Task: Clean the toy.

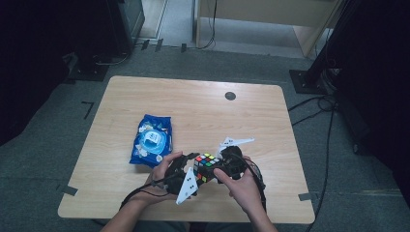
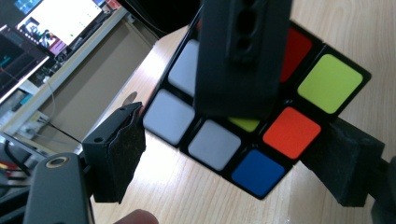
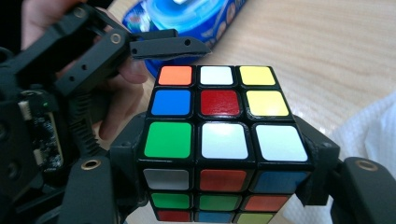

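Right gripper is clamping the cube between its jaws, just above the table. Left gripper is standing open around the far layer, one pad off. Faces are scrambled; turning is pending.

Glossy plastic cube, matt black gripper pads, smooth pale wood-grain table, shiny blue plastic pack.

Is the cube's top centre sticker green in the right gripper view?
No: the puzzle cube shows a red centre sticker on its top face; green sits at that face's near-left corner.
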### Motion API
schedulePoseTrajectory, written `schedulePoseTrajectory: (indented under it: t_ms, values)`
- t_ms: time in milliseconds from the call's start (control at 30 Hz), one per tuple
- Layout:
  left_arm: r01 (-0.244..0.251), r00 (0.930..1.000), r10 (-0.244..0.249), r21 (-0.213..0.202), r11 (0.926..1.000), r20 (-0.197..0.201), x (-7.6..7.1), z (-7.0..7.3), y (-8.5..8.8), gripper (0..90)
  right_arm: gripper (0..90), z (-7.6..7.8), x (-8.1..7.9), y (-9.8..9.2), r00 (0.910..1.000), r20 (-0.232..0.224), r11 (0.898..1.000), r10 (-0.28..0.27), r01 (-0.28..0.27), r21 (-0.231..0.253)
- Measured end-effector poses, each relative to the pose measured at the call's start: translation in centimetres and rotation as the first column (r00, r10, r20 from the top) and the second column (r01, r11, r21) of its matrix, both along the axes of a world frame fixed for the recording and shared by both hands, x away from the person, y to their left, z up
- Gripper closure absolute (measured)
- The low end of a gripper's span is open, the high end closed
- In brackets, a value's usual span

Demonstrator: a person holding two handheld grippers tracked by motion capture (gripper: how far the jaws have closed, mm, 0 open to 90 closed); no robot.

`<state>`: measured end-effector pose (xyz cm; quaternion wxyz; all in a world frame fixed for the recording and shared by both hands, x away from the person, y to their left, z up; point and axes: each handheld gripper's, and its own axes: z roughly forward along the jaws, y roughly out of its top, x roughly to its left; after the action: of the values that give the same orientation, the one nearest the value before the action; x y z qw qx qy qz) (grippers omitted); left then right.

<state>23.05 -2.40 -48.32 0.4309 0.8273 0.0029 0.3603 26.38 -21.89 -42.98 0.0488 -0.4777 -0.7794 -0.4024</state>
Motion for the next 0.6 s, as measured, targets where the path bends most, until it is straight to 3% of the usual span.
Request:
schedulePoseTrajectory:
  t_ms: [100, 167, 200, 267, 300, 367, 467, 500, 600]
  values:
    - [0.015, 0.9998, -0.016, 0.029, 0.9995, 0.011, -0.3, -0.4, -0.4, 18.7, 34.1, -0.3, 0.2, 0.1, 0.9996, -0.028, 1.000, 0.011, -0.012, -0.029]
    - [0.028, 0.9993, -0.029, 0.042, 0.9987, 0.023, -0.5, -0.6, -0.6, 23.5, 34.0, -0.6, 0.4, 0.3, 0.9988, -0.046, 0.998, 0.017, -0.019, -0.052]
    - [0.028, 0.9994, -0.029, 0.030, 0.9991, 0.017, -0.6, -0.7, -0.7, 25.7, 34.0, -0.7, 0.4, 0.3, 0.9989, -0.044, 0.998, 0.014, -0.017, -0.053]
    - [0.052, 0.9972, -0.052, -0.002, 0.9987, -0.054, -0.2, -0.4, -0.2, 31.5, 33.2, -0.7, 0.4, 0.2, 0.9996, -0.026, 0.999, 0.006, -0.008, -0.048]
    - [0.050, 0.9942, -0.053, -0.041, 0.9980, -0.094, 0.1, -0.3, 0.1, 34.3, 31.7, -0.6, 0.5, -0.1, 0.9999, -0.013, 1.000, 0.001, -0.001, -0.017]
    - [0.037, 0.9881, -0.047, -0.073, 0.9967, -0.146, 0.7, -0.1, 0.6, 34.3, 29.7, -0.3, 0.7, -0.9, 0.9999, -0.008, 0.998, 0.008, -0.007, 0.069]
    - [0.004, 0.9821, -0.024, -0.106, 0.9944, -0.187, 1.3, 0.2, 1.2, 34.4, 26.6, 0.2, 0.6, -1.6, 0.9991, 0.041, 0.994, 0.015, -0.019, 0.110]
    - [-0.006, 0.9801, -0.018, -0.118, 0.9930, -0.198, 1.5, 0.2, 1.4, 34.4, 25.1, 0.4, 0.5, -1.9, 0.9968, 0.079, 0.993, 0.014, -0.023, 0.115]
    - [-0.034, 0.9699, -0.005, -0.155, 0.9873, -0.243, 2.0, 0.3, 2.0, 34.4, 23.9, 0.8, 0.3, -2.6, 0.9797, 0.200, 0.994, -0.001, -0.021, 0.106]
